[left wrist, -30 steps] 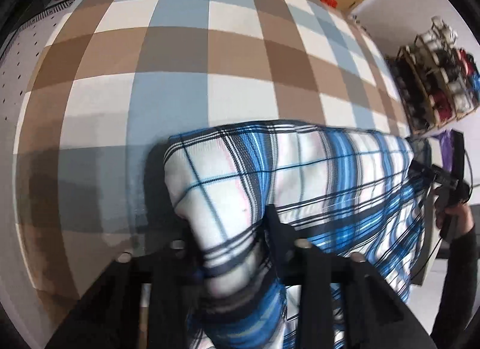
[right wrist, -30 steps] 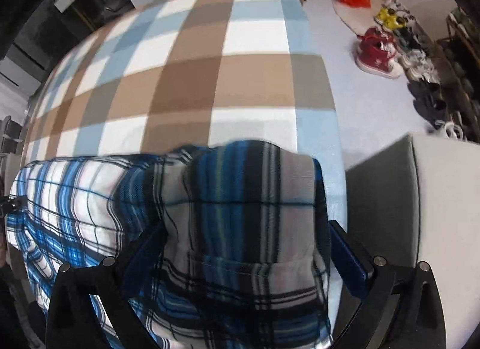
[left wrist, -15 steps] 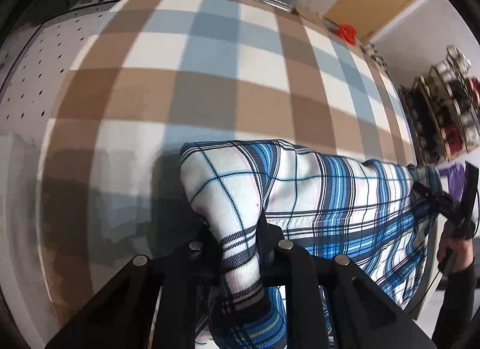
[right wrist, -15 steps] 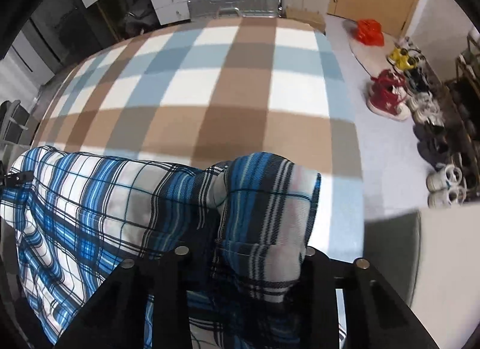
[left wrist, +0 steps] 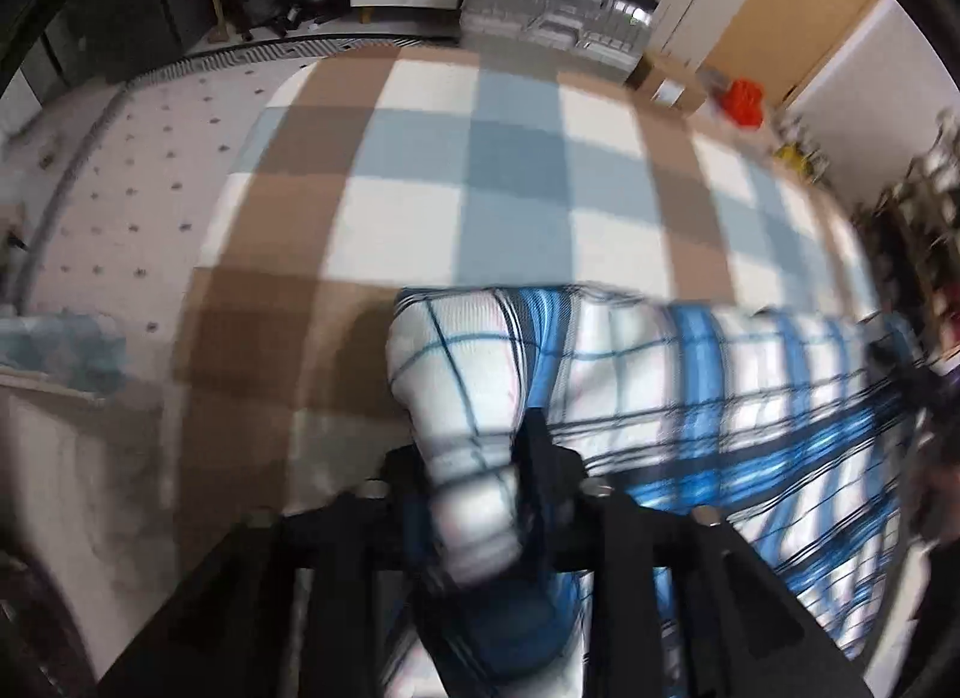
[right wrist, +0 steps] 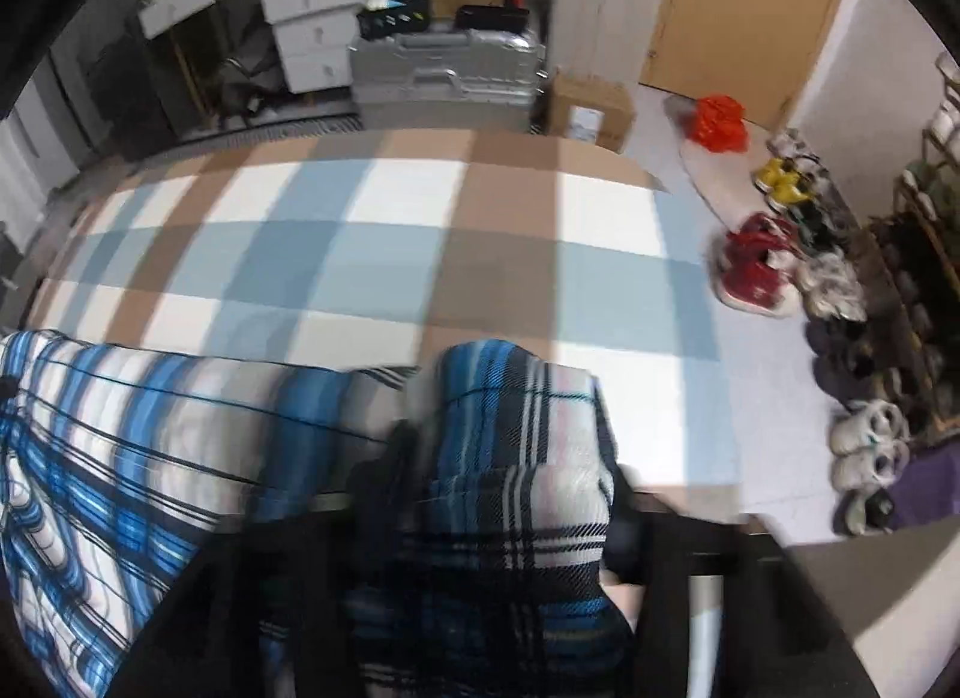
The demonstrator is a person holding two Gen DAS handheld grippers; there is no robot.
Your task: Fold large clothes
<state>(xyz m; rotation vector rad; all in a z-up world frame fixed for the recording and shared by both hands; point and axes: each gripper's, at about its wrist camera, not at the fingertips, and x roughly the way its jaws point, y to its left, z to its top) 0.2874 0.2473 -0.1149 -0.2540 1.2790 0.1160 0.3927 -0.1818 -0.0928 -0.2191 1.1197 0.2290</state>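
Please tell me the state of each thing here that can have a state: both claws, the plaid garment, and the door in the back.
Left claw: shut on plaid garment.
Right claw: shut on plaid garment.
Plaid garment: stretched between both claws, above the checkered blanket.
Wooden door: closed.
Silver suitcase: closed, lying flat.

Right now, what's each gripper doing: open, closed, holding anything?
Left gripper: closed on a bunched corner of the plaid shirt.
Right gripper: closed on the shirt's other corner.

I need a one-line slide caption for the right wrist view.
Right gripper shut on a bunched corner of the blue, white and black plaid garment, above the brown, blue and white checked bedspread.
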